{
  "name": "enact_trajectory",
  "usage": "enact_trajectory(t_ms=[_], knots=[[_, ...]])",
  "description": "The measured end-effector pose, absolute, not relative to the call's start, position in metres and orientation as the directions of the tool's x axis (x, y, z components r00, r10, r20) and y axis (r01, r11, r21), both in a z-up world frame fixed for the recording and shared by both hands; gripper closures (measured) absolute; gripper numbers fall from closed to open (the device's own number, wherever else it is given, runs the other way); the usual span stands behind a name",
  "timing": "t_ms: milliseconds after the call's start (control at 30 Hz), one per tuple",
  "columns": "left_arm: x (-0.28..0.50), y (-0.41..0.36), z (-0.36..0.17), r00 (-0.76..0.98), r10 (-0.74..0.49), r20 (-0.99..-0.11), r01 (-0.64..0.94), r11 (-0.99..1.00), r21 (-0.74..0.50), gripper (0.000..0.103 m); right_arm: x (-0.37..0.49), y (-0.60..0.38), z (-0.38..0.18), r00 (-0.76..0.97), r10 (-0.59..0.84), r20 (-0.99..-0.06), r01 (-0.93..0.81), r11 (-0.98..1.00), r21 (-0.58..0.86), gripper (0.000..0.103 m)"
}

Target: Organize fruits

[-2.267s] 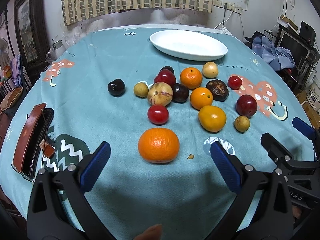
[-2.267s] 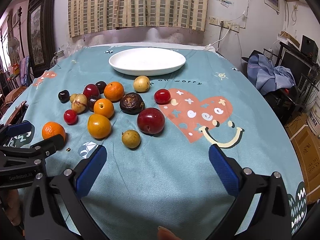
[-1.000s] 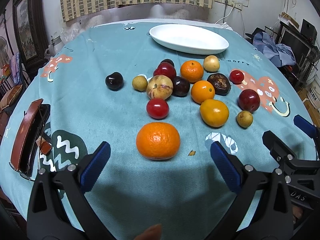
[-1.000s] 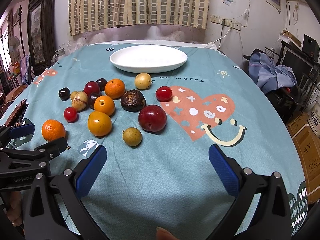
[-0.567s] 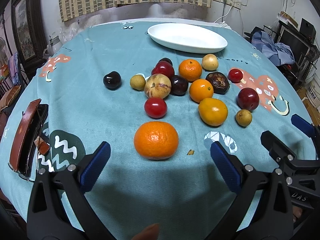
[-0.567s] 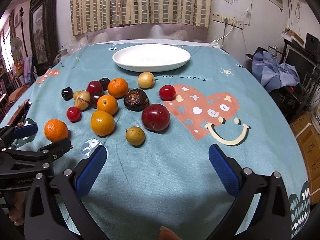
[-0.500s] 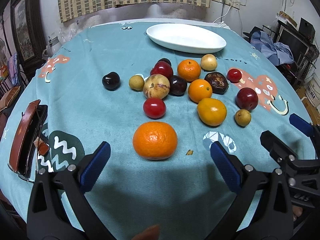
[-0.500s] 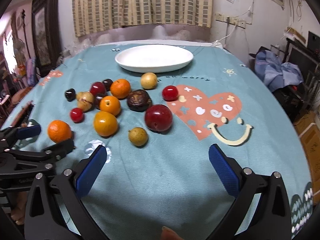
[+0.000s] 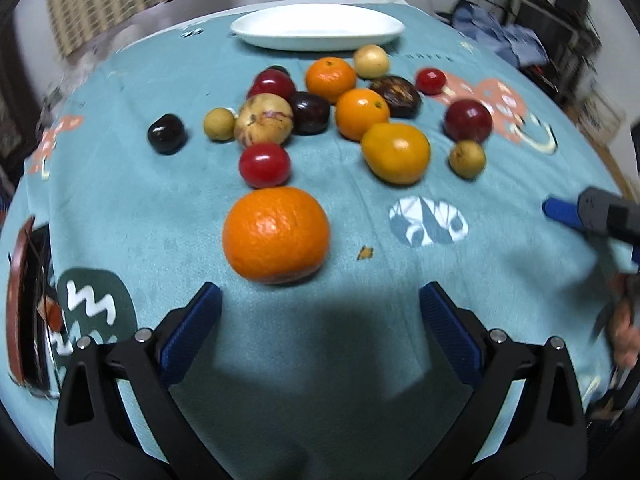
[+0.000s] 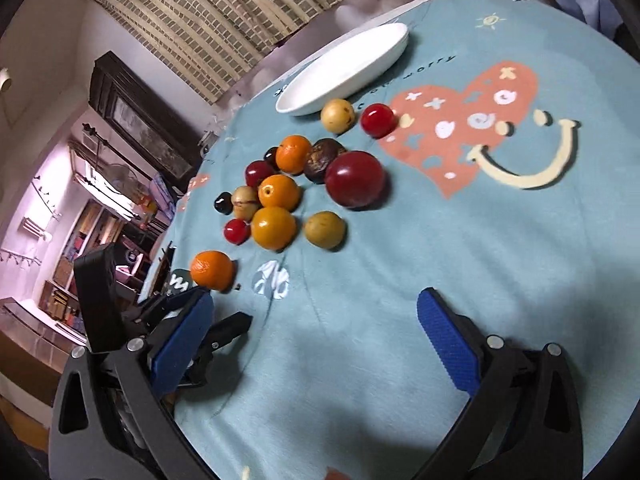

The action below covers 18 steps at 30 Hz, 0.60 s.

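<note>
Both grippers hover with jaws spread wide, holding nothing. Left gripper [image 9: 320,316] sits low over the teal table [image 9: 280,360], its blue pads just short of a large orange [image 9: 276,235] lying apart from the pile. Right gripper [image 10: 312,332] (its view tilted) faces bare cloth near a yellow-brown fruit [image 10: 324,229]. Beyond, clustered oranges, dark red plums and small yellow fruits lie loose, and a white oval plate [image 9: 316,28] stands empty at the table's far edge.

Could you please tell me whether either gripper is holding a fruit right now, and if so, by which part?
Nothing is held: the left gripper and right gripper both have open, empty jaws, short of the nearest orange.
</note>
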State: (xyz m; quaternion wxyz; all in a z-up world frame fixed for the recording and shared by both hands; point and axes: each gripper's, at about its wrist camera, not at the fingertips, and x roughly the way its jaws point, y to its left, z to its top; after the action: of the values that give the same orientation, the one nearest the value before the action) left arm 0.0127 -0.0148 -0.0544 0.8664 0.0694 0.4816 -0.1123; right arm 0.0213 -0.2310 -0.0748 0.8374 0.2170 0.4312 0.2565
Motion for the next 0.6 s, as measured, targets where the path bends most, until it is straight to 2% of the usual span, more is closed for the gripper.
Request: enact_trajectory(t_ms=[100, 267, 333, 433, 467, 500, 567, 600], knots=[[0.012, -0.008, -0.052, 0.497, -0.181, -0.849, 0.305, 0.952, -0.025, 0.002, 0.019, -0.228, -0.078, 0.485, 0.598, -0.638, -0.293, 0.798, 0.526, 0.001], [0.024, 0.013, -0.039, 0.525, -0.217, -0.823, 0.258, 0.962, -0.089, 0.002, 0.023, -0.244, -0.078, 0.457, 0.652, -0.605, -0.296, 0.753, 0.588, 0.001], [0.030, 0.014, -0.037, 0.531, -0.227, -0.816, 0.258, 0.961, -0.100, 0.005, 0.026, -0.246, -0.074, 0.444, 0.648, -0.619, -0.292, 0.758, 0.584, 0.001], [0.036, 0.009, -0.038, 0.532, -0.225, -0.816, 0.280, 0.957, -0.081, 0.026, 0.030, -0.243, -0.057, 0.503, 0.597, -0.625, -0.320, 0.801, 0.506, 0.001], [0.037, 0.007, -0.039, 0.528, -0.224, -0.819, 0.285, 0.955, -0.078, 0.038, 0.032, -0.237, -0.053, 0.508, 0.580, -0.637, -0.348, 0.814, 0.464, 0.001], [0.039, 0.005, -0.042, 0.521, -0.219, -0.825, 0.287, 0.955, -0.072, 0.042, 0.033, -0.231, -0.050, 0.518, 0.555, -0.651, -0.368, 0.832, 0.415, 0.001], [0.036, 0.004, -0.044, 0.534, -0.206, -0.820, 0.297, 0.954, -0.046, 0.042, 0.038, -0.216, -0.048, 0.522, 0.519, -0.677, -0.408, 0.849, 0.336, 0.003], [0.035, 0.006, -0.044, 0.537, -0.204, -0.819, 0.299, 0.953, -0.042, 0.042, 0.042, -0.210, -0.049, 0.509, 0.520, -0.686, -0.426, 0.845, 0.324, 0.008]])
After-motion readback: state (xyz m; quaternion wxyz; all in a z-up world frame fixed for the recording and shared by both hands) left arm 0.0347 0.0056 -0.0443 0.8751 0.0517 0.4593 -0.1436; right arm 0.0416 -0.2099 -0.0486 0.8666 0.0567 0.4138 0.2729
